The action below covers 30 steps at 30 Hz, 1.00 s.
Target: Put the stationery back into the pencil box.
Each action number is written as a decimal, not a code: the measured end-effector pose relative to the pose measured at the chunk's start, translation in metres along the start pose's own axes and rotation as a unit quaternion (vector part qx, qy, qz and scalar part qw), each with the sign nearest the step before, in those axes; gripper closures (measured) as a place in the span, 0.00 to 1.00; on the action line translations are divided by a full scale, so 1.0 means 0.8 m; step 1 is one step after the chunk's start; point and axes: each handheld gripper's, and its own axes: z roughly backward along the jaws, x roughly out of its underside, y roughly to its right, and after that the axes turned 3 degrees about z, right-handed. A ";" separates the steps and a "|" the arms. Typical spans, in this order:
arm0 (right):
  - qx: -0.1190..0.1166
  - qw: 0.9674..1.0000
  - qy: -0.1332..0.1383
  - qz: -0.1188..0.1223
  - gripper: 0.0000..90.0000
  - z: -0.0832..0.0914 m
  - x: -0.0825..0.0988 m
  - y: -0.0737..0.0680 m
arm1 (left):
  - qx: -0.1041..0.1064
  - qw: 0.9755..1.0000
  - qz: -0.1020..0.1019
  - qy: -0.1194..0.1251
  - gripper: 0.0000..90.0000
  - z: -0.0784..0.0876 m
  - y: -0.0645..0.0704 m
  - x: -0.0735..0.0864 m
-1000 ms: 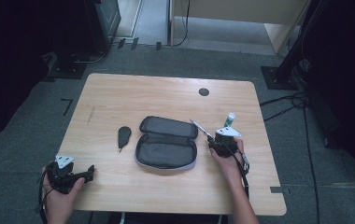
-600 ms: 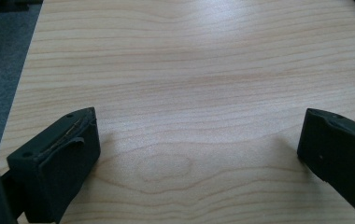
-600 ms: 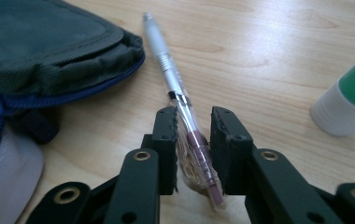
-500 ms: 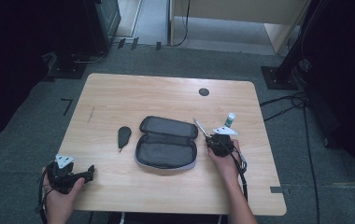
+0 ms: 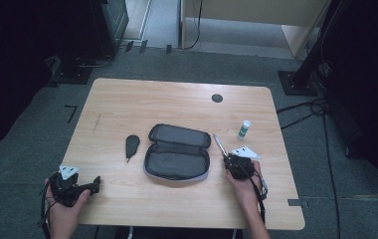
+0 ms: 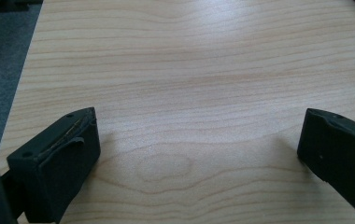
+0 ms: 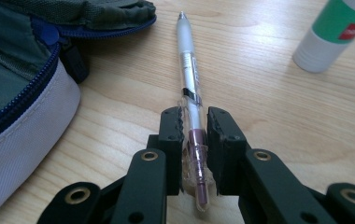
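High view: right gripper (image 5: 225,158) clamped on pen (image 5: 219,145), near table's (image 5: 127,99) right edge, beside open pencil case (image 5: 177,158); left gripper (image 5: 90,185) at front-left corner.
Left gripper view: jaws wide apart, empty.
Right gripper view: jaws just closed onto pen (image 7: 190,88); glue stick (image 7: 335,32) near.

Right claw (image 7: 194,128) clamped, left claw (image 6: 194,154) (resting) agape

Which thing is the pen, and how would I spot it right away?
Find the open pencil case in the middle of the wooden table. Just beside its right end lies the pen, thin, clear and whitish with a pink end, pinched between the right tongs. The glue stick farther right is short, fat and stands upright with a green band.
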 end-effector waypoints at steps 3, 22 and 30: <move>-0.004 1.000 -0.001 -0.007 0.85 0.004 0.003 0.002 | 0.000 1.000 0.000 0.000 0.00 0.000 0.000 0.000; -0.001 1.000 0.004 0.008 0.77 0.024 0.027 -0.012 | 0.000 1.000 0.000 0.000 0.00 0.000 0.000 0.000; -0.003 1.000 0.006 0.001 0.85 0.027 0.029 -0.009 | 0.000 1.000 0.000 0.000 0.00 0.000 0.000 0.000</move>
